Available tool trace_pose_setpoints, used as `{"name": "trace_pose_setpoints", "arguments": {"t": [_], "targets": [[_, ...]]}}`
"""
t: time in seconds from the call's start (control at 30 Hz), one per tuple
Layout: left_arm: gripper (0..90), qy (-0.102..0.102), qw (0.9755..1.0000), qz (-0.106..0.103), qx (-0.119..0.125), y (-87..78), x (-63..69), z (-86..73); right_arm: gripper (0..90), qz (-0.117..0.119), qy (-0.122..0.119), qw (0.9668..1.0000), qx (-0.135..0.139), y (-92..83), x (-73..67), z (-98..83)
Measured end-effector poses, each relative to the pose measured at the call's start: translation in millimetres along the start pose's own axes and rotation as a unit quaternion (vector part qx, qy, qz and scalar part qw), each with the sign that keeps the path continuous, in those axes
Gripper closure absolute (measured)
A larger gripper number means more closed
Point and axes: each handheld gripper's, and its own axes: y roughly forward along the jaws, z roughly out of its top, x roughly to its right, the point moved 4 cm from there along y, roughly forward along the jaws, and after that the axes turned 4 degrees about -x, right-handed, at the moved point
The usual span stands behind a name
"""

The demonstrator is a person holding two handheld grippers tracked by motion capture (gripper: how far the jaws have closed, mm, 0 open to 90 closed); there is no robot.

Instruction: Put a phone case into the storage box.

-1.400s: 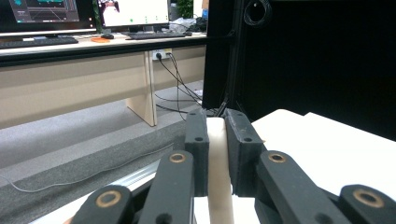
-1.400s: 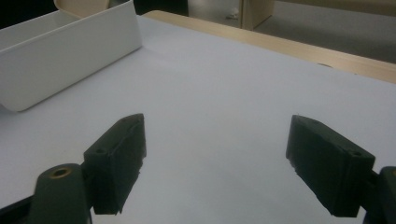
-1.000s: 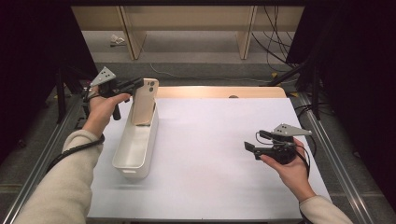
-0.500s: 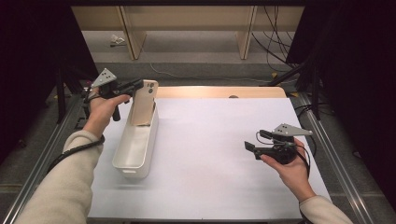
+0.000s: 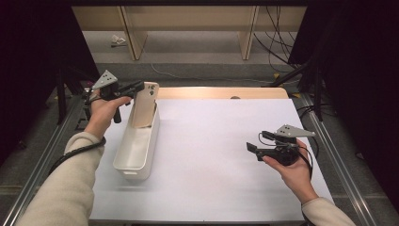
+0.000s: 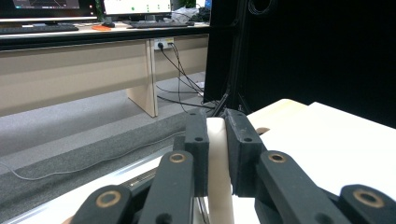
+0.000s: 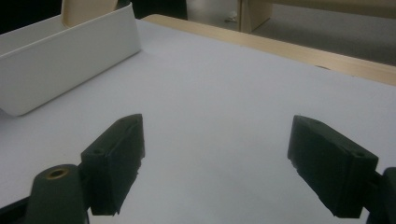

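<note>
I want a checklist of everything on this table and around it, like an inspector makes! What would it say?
Surface: white tabletop with a light wooden strip at its far edge.
Job's things: flat beige panel with a rounded top, leaning upright in the far end of a long white plastic bin.
Clutter: nothing seen on the table.
Grippers: left gripper is shut on the panel's top edge; right gripper is open over bare tabletop, holding nothing.
Cables: a black cable runs along the left forearm; loose wires lie on the grey floor beyond the table.
Surroundings: wooden desk legs behind, black curtains at both sides.
</note>
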Motion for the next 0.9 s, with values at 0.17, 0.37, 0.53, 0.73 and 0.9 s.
{"name": "trace_pose_setpoints", "arguments": {"t": [0.17,0.37,0.53,0.73,0.9], "targets": [[79.8,-0.002,1.0000,-0.001,-0.003,1.2,-0.5,-3.2,19.7,0.000,0.000,1.0000,0.000,0.3,0.1,-0.1],[79.8,-0.004,1.0000,0.000,-0.007,2.9,-1.4,-8.4,20.0,0.000,0.000,1.0000,0.000,0.3,0.1,-0.2],[79.8,-0.005,1.0000,0.000,-0.008,4.1,-2.3,-11.6,20.0,-0.001,0.000,1.0000,-0.002,0.7,0.3,-0.5],[79.7,-0.008,0.9999,-0.001,-0.008,4.6,-3.7,-15.0,19.9,-0.001,0.000,1.0000,-0.002,0.8,0.4,-0.6],[79.6,-0.010,0.9999,-0.004,-0.008,5.5,-4.0,-19.6,19.9,0.000,-0.001,1.0000,-0.002,0.9,0.5,-0.6]]}}
